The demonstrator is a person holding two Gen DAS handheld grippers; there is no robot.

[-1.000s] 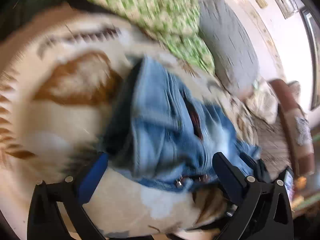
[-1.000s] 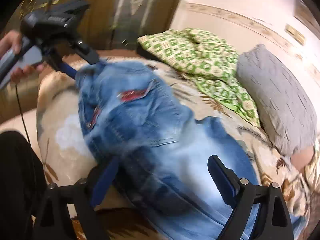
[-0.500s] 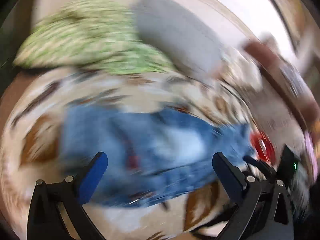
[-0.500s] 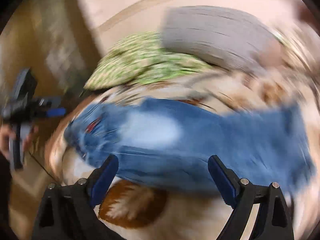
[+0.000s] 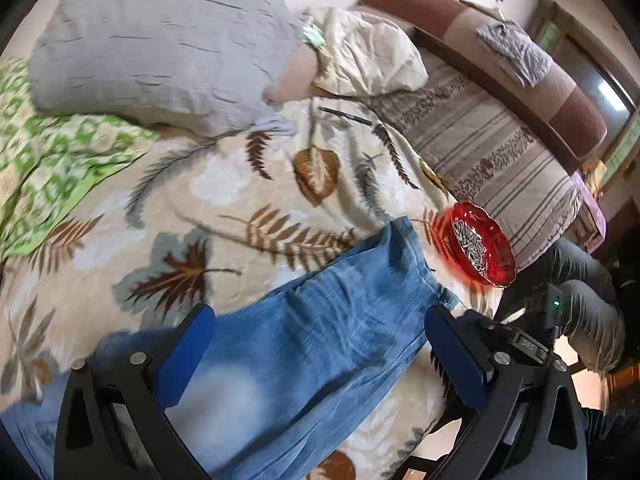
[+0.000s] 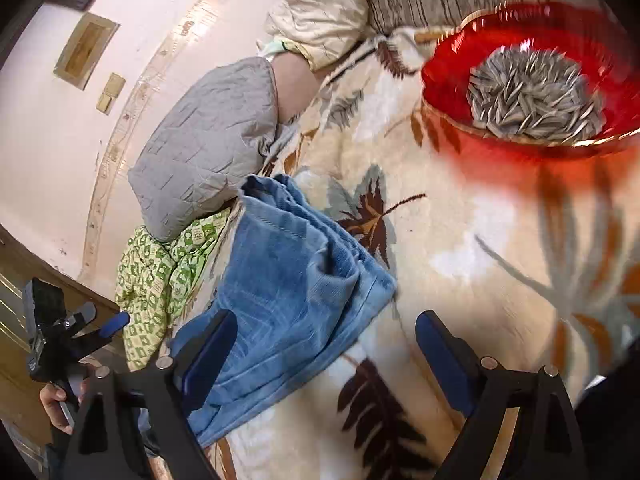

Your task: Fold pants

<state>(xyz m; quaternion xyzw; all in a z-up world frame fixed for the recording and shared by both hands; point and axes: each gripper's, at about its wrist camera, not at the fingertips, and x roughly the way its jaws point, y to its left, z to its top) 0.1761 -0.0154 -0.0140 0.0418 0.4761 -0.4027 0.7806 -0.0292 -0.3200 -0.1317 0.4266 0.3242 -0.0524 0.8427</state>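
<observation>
Blue denim pants (image 5: 312, 344) lie stretched on a leaf-patterned blanket (image 5: 224, 208), their leg ends pointing toward a red bowl. My left gripper (image 5: 320, 352) is open and empty, hovering over the legs. In the right wrist view the leg ends (image 6: 292, 280) lie bunched, and my right gripper (image 6: 324, 356) is open and empty just beyond their hem edge. The left gripper also shows in the right wrist view (image 6: 100, 324), held in a hand at the far left.
A red glass bowl (image 6: 532, 80) of sunflower seeds sits on the blanket close to the leg ends (image 5: 480, 248). A grey pillow (image 5: 160, 40), a green patterned cloth (image 5: 48, 168) and a cream pillow (image 5: 364, 56) lie behind. A striped sofa (image 5: 500, 148) runs at the right.
Both grippers have swept from the waist end of the pants along the legs to the hem end. The red bowl has come into view close by.
</observation>
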